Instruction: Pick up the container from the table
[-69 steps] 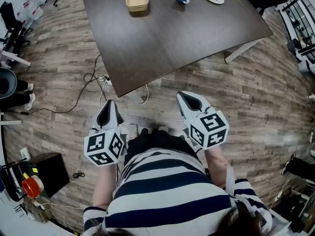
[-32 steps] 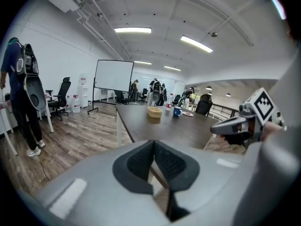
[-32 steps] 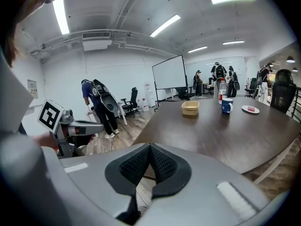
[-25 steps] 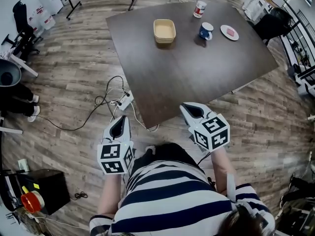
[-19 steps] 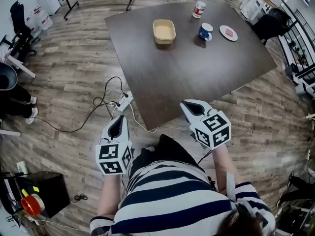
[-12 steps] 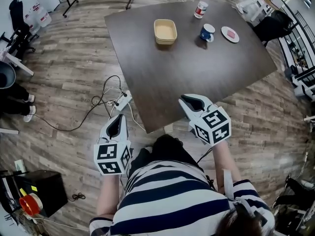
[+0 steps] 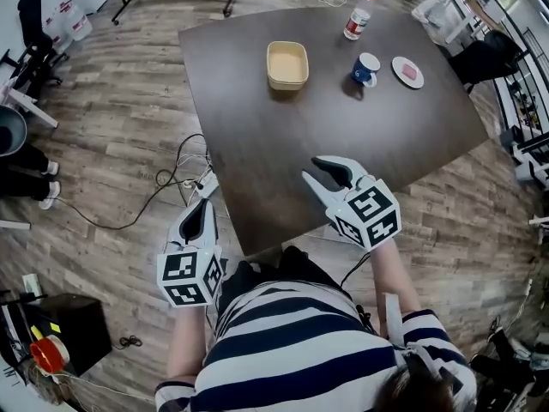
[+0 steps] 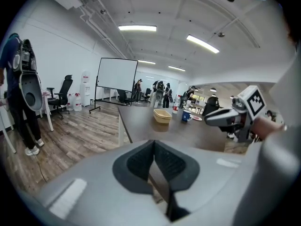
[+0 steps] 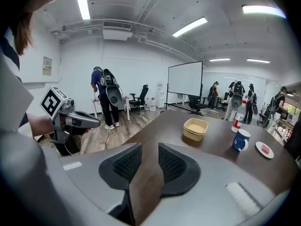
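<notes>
A tan rectangular container [image 7: 286, 64] stands empty on the far side of the dark brown table [image 7: 283, 140]; it also shows in the left gripper view [image 8: 162, 116] and the right gripper view [image 9: 195, 128]. My right gripper [image 7: 322, 172] hovers over the table's near corner, well short of the container. Its jaws [image 9: 149, 147] are opening, with only bare tabletop showing between them. My left gripper [image 7: 204, 209] hangs over the floor, left of the table's edge, its pads [image 8: 154, 142] shut together on nothing.
To the right of the container stand a blue mug [image 7: 367, 69], a small plate [image 7: 408, 71] and a bottle [image 7: 358, 17]. A power strip with cables [image 7: 184, 177] lies on the floor by the table's left edge. A person [image 9: 106, 98] stands further off.
Both grippers have moved forward toward the table. The right one has come over the near corner, rolled a little, and its jaws have gone from shut to open.
</notes>
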Demonstrator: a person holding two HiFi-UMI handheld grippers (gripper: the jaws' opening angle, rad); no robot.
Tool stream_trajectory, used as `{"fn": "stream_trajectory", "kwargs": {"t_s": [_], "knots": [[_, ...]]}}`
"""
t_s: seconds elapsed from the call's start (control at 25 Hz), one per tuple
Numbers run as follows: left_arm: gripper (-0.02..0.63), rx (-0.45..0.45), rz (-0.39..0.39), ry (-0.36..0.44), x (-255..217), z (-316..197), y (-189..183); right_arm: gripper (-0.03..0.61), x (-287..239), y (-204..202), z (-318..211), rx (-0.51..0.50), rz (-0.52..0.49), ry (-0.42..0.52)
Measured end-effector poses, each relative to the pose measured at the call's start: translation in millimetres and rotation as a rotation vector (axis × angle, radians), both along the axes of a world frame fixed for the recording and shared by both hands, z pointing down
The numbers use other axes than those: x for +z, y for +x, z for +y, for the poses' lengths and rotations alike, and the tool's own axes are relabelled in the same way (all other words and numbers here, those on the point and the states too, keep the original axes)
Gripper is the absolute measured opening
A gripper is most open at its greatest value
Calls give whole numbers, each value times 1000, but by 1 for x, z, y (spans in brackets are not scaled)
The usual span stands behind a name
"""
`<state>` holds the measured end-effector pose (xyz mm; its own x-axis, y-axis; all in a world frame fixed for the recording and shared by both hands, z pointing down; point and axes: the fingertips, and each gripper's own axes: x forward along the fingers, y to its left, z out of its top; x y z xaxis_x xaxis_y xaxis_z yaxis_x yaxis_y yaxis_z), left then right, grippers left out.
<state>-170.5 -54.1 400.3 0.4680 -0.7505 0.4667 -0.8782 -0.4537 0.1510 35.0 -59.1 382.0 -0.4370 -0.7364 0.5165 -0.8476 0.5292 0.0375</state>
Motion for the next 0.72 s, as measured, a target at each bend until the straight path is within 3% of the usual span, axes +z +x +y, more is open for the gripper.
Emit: {"fn": "stream_trajectory", "kwargs": {"t_s": [0.72], "knots": [[0,-85,-22,1,0,-95,72,123,8,68,-128,-131,63,13]]}}
